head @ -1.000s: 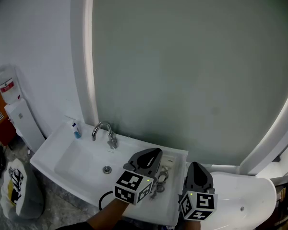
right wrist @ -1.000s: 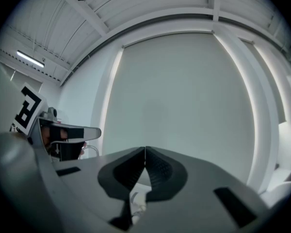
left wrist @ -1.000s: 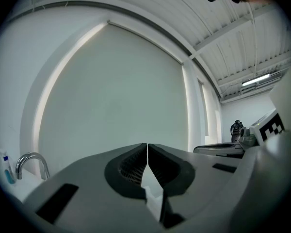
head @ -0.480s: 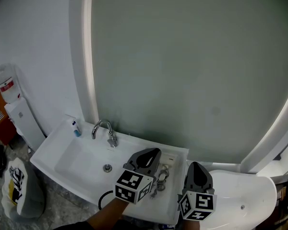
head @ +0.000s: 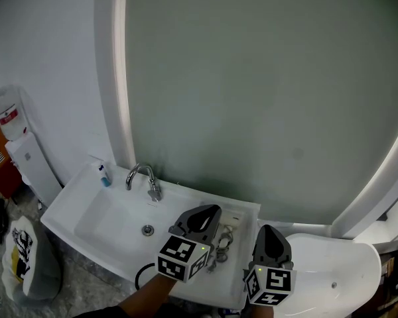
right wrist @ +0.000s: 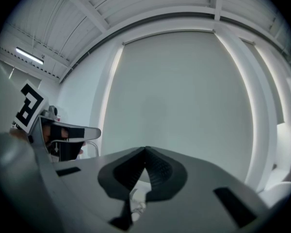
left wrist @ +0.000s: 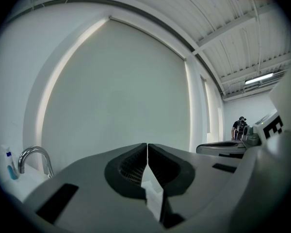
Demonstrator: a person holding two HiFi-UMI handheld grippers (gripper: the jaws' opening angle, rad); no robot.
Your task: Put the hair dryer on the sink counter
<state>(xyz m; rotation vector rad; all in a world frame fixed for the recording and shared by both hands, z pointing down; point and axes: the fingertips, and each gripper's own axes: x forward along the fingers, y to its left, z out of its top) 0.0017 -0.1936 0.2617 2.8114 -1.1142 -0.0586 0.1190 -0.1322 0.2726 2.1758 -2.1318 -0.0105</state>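
The white sink counter (head: 242,212) runs across the lower head view under a large mirror. On its right part, beside the basin, lies a small grey and silver object (head: 223,242), too small to identify; a black cord (head: 140,278) loops at the counter's front edge. My left gripper (head: 209,212) hovers over that object, jaws shut and empty. My right gripper (head: 268,232) is beside it, past the counter's right end, also shut and empty. The left gripper view shows the left gripper (left wrist: 147,149) with its jaws together, and the right gripper view shows the same for the right gripper (right wrist: 145,152).
A chrome faucet (head: 142,177) and a small blue-capped bottle (head: 104,175) stand at the back of the basin (head: 99,220). A white rounded fixture (head: 335,270) sits at the right. A white appliance (head: 28,167) and a bag (head: 23,264) are on the left. A person (left wrist: 239,127) stands far off.
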